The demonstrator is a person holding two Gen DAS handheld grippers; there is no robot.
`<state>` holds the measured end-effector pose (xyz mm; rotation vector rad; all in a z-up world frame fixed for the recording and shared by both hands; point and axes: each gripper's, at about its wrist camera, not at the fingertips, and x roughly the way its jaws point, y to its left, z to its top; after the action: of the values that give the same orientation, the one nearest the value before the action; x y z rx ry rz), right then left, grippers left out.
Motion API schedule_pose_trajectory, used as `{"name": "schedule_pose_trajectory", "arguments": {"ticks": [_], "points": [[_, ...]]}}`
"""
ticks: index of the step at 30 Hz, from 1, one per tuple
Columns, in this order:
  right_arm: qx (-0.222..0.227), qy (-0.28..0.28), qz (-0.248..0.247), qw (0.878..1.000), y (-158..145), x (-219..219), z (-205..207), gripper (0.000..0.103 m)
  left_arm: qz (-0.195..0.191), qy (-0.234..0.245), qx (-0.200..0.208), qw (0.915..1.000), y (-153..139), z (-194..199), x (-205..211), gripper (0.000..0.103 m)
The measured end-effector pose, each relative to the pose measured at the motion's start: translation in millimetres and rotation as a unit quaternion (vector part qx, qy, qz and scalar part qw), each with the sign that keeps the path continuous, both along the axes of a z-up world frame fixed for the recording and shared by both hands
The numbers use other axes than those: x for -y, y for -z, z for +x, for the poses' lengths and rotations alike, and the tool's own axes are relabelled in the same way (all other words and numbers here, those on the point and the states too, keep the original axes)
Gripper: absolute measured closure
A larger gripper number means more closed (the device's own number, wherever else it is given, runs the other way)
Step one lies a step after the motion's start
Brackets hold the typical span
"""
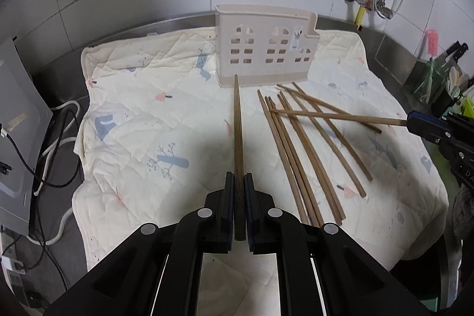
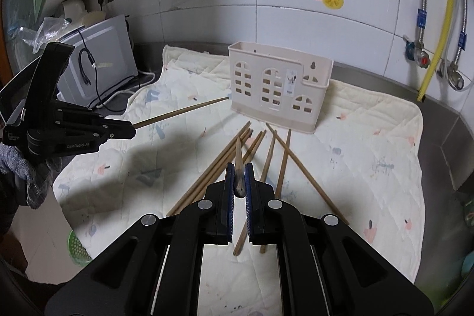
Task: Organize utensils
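Apparently nothing visible inside holder (image 2: 278, 85).

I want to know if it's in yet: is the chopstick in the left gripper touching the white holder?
Apart. In the right wrist view the left gripper's chopstick ends short of the holder, with quilt showing between them.

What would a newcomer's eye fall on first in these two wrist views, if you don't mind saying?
Probably the two chopsticks held aloft: the left gripper clamps one chopstick pointing toward the cream utensil holder, and the right gripper grips another chopstick. Next comes the loose chopstick pile lying on the quilted mat in front of the holder.
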<state>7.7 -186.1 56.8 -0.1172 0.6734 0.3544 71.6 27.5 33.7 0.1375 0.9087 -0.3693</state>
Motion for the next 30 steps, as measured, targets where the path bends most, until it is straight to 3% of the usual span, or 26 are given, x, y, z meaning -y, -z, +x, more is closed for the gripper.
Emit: {"name": "schedule_pose_trajectory", "arguments": {"ticks": [10, 19, 30], "points": [[0.02, 0.007, 0.004, 1.0, -27.2, 10.9, 12.8, 0.096, -0.019, -0.013, 0.028, 0.9993, -23.8, 13.7, -4.7, 0.096], [0.03, 0.01, 0.005, 0.999, -35.8, 13.9, 14.3, 0.096, -0.003, -0.015, 0.029, 0.9995, -19.0, 17.1, 0.0, 0.096], [0.054, 0.019, 0.003, 0.998, -67.3, 23.2, 23.3, 0.096, -0.003, -0.01, 0.05, 0.9987, -34.6, 14.7, 4.4, 0.096]]}}
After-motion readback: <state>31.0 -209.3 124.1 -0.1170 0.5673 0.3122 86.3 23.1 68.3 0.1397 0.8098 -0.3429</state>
